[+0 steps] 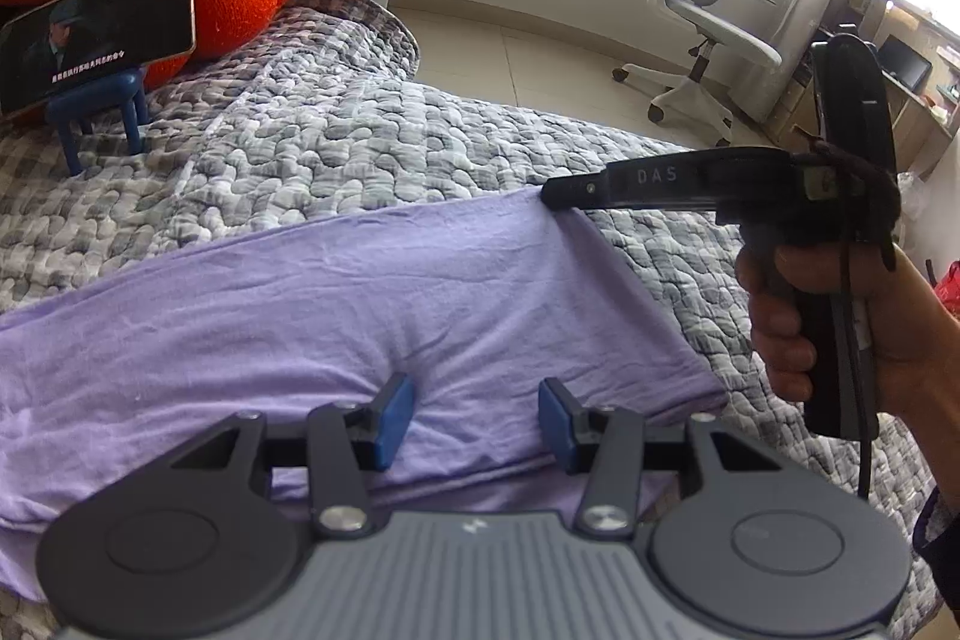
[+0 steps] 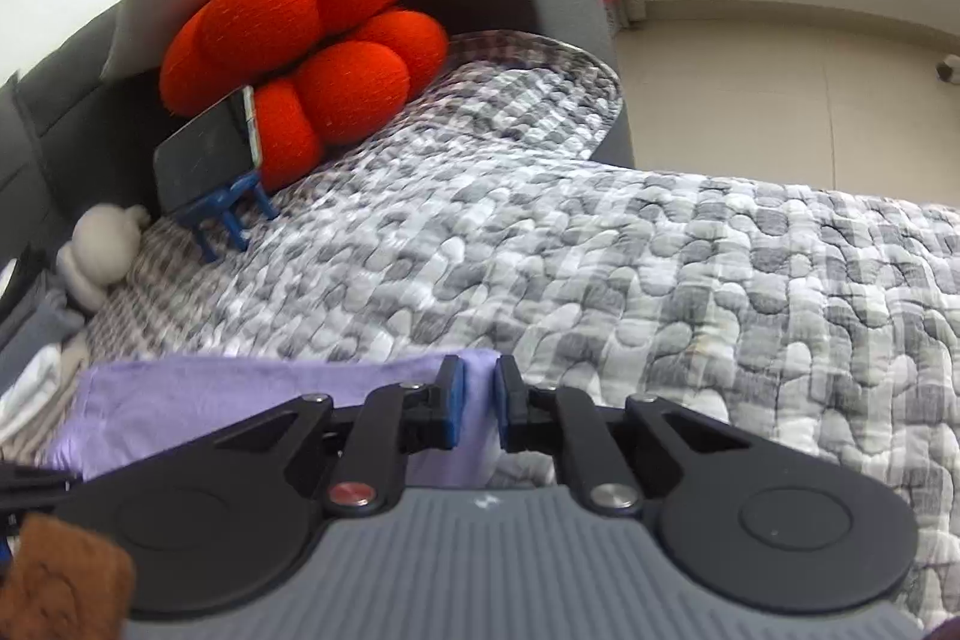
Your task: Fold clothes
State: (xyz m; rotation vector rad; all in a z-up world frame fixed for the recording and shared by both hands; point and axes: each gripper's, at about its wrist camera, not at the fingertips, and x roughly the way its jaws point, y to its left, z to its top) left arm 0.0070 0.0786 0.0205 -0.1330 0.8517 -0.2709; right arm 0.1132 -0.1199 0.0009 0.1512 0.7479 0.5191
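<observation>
Room: grey quilted bed cover (image 2: 600, 250) runs wide ahead and right of right gripper (image 2: 478, 403), bare up to its far edge by the floor.
Obstacles: phone on blue stand (image 1: 99, 34) and orange knot cushion (image 2: 312, 40), far left of both grippers.
Garment: purple garment (image 1: 300, 304) lies flat, folded into a long band, few wrinkles, directly under left gripper (image 1: 475, 421).
Left gripper: released, fingers spread over the cloth.
Right gripper: clenched on the garment's far right corner.
</observation>
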